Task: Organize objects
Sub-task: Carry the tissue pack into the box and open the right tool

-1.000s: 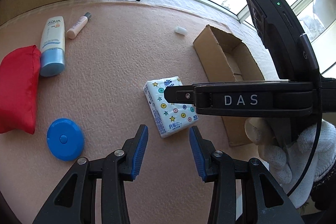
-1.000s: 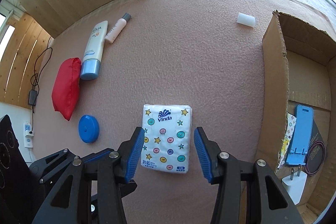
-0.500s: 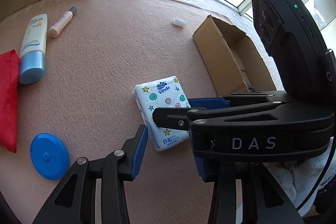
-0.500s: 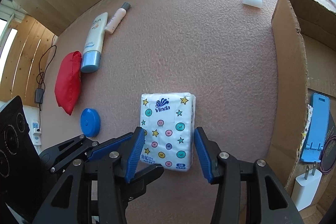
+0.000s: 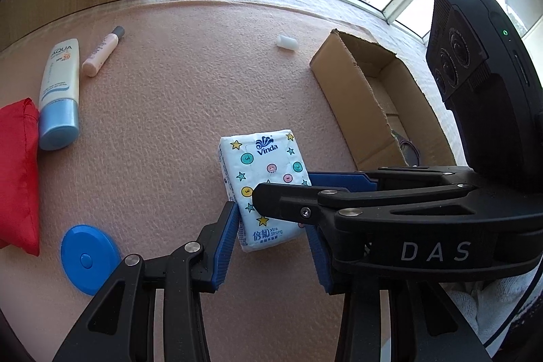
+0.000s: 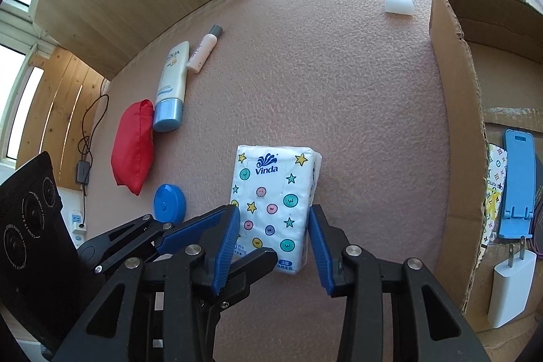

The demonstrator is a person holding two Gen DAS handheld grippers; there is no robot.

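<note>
While flat, tissue pack [image 6: 275, 202] lies between right tongs [image 6: 273, 240].

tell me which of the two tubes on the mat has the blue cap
The larger white AQUA sunscreen tube, lying beside the red pouch. The slimmer pale pink tube next to it has a grey cap.

over the last second both grippers close in on the white star-and-dot printed tissue pack [image 6: 276, 207]. the right gripper [image 6: 274, 236], earlier with its blue pads short of the pack, now straddles its near half. the left gripper [image 5: 271, 246] comes forward too, its left blue pad [image 5: 225, 243] now at the pack's corner, and the right gripper's black finger crosses lower over the pack.
</note>
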